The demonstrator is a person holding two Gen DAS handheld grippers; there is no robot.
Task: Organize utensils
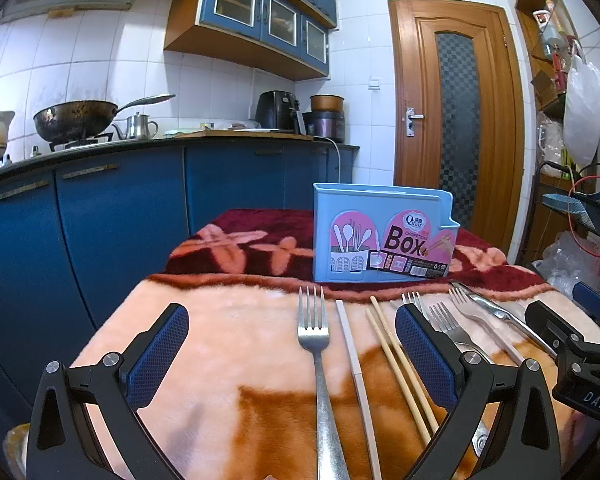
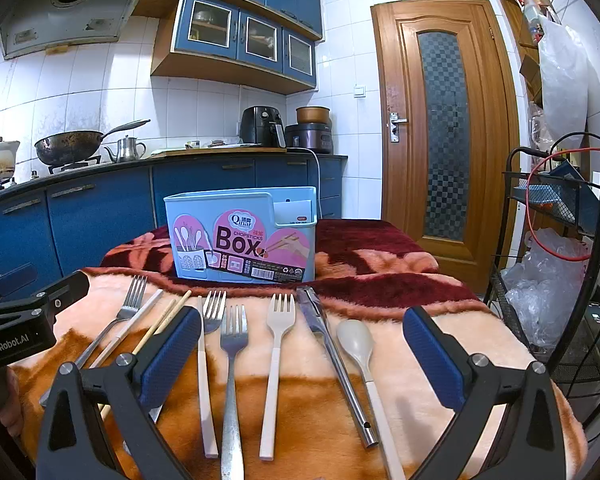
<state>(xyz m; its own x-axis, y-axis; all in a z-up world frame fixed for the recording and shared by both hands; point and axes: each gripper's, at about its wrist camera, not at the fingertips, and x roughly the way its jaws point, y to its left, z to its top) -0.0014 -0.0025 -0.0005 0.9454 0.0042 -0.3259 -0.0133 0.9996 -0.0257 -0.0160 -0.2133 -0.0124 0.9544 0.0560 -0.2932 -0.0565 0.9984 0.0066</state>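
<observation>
Both grippers, left gripper and right gripper, stand wide and empty; the utensils lie lengthwise toward the blue box, steel fork centred under the left.

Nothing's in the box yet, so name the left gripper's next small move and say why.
Probably lower the open left gripper onto the metal fork and close. The fork lies loose on the blanket between its fingers, and the blue box stands just behind.
</observation>
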